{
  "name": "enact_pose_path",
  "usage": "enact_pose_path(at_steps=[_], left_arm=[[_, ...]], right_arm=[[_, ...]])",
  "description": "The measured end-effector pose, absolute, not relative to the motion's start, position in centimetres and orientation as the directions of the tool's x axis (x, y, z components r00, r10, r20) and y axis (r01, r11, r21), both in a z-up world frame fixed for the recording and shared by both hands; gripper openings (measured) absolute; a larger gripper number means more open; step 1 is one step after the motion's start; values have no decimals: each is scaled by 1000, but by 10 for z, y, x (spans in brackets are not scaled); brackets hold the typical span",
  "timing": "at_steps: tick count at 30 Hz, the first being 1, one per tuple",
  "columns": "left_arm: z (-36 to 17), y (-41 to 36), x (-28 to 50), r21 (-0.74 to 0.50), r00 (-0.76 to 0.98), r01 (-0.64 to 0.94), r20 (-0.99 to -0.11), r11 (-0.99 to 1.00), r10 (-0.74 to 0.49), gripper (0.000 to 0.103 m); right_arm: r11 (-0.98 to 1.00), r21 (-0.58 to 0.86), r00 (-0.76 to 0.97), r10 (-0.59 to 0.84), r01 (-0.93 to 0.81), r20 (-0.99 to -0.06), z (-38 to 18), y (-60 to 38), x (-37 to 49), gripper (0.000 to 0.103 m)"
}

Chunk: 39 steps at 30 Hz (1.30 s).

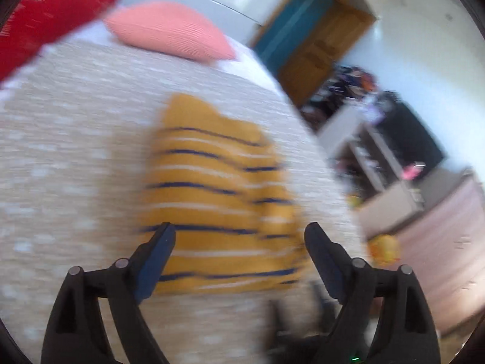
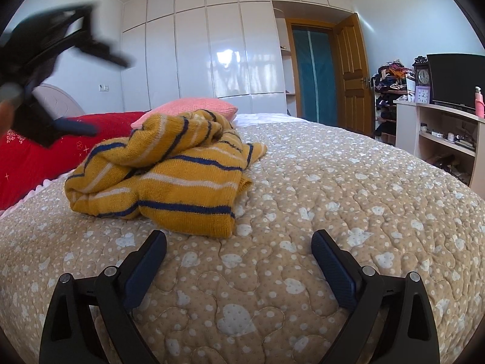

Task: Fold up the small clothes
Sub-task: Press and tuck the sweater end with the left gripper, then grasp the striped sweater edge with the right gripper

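The yellow striped sweater (image 2: 160, 170) sits in a lumpy heap on the bed (image 2: 333, 212), just in front of the pink pillow (image 2: 188, 107). The left gripper (image 1: 239, 236) is up above the sweater, wide open and holding nothing. The right gripper (image 2: 239, 242) waits low, close to the sweater, open and empty too. To fold it well, I think each gripper should pinch one edge and pull it flat first.

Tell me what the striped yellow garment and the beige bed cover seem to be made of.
The crumpled mustard-yellow striped sweater looks like thick knitted yarn, matte: ribbed stitches show along its folds. The beige bed cover with white hearts looks like padded quilted fabric: stitched lines puff its surface.
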<state>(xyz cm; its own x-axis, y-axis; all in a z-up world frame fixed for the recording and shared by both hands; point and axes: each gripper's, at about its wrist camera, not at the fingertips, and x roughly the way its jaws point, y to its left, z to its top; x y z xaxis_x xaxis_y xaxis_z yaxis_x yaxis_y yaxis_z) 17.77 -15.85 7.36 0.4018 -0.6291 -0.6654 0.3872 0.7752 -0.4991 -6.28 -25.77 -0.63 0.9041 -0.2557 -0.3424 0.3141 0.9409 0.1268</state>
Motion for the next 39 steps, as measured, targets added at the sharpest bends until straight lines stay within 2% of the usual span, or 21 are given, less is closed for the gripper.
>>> enact_pose_path(at_steps=[3, 5, 7, 9, 10, 13, 14, 16, 17, 19, 21, 23, 24, 27, 31, 37, 39], left_arm=[[46, -125, 182, -324, 502, 299, -747, 898, -437, 87], [19, -109, 185, -162, 552, 231, -790, 959, -267, 87], [0, -86, 185, -117, 562, 204, -799, 972, -214, 87], [-17, -69, 183, -150, 570, 207, -785, 967, -244, 89], [-19, -66, 180, -174, 600, 226, -750, 958, -278, 95], [-19, -73, 181, -138, 593, 245, -762, 960, -261, 100], [-19, -75, 182, -128, 592, 253, -763, 959, -258, 102], [-22, -78, 183, -134, 595, 256, -759, 957, -265, 102], [-22, -77, 183, -141, 595, 256, -757, 956, -271, 102], [-24, -77, 182, -144, 597, 256, -754, 956, -274, 102], [-26, -78, 182, -142, 603, 256, -750, 956, -272, 102], [-25, -76, 175, -151, 609, 255, -743, 955, -280, 102], [-25, -76, 177, -156, 611, 254, -739, 954, -284, 102], [-25, -76, 180, -146, 613, 252, -741, 956, -275, 102], [-24, -77, 177, -137, 617, 251, -740, 958, -267, 102], [-24, -77, 177, -139, 620, 252, -736, 958, -270, 102], [-23, -76, 176, -145, 622, 252, -733, 957, -275, 102]], right_arm=[[940, 120, 900, -263, 321, -347, -6, -256, -63, 98], [939, 113, 897, -268, 325, -351, -6, -254, -63, 98], [938, 104, 893, -276, 331, -354, -6, -253, -62, 98], [937, 94, 889, -285, 337, -357, -6, -250, -61, 98], [936, 88, 887, -289, 341, -359, -6, -249, -61, 98], [935, 74, 881, -298, 347, -366, -6, -245, -60, 98], [936, 67, 877, -296, 345, -380, -5, -245, -59, 98], [937, 18, 834, -301, 348, -463, 5, -244, -53, 97], [938, 3, 819, -300, 346, -489, 14, -245, -53, 91], [942, 21, 851, -294, 336, -434, 41, -249, -62, 79], [942, 53, 884, -289, 330, -368, 70, -259, -72, 82], [941, 107, 898, -266, 321, -352, 94, -277, -70, 94], [937, 142, 901, -252, 318, -353, 102, -286, -65, 95], [928, 221, 901, -200, 300, -384, 123, -311, -36, 96], [948, 212, 884, -119, 237, -453, 132, -314, 10, 96], [967, 223, 839, 21, 120, -543, 120, -292, 64, 93], [971, 223, 808, 63, 86, -586, 108, -278, 79, 88]])
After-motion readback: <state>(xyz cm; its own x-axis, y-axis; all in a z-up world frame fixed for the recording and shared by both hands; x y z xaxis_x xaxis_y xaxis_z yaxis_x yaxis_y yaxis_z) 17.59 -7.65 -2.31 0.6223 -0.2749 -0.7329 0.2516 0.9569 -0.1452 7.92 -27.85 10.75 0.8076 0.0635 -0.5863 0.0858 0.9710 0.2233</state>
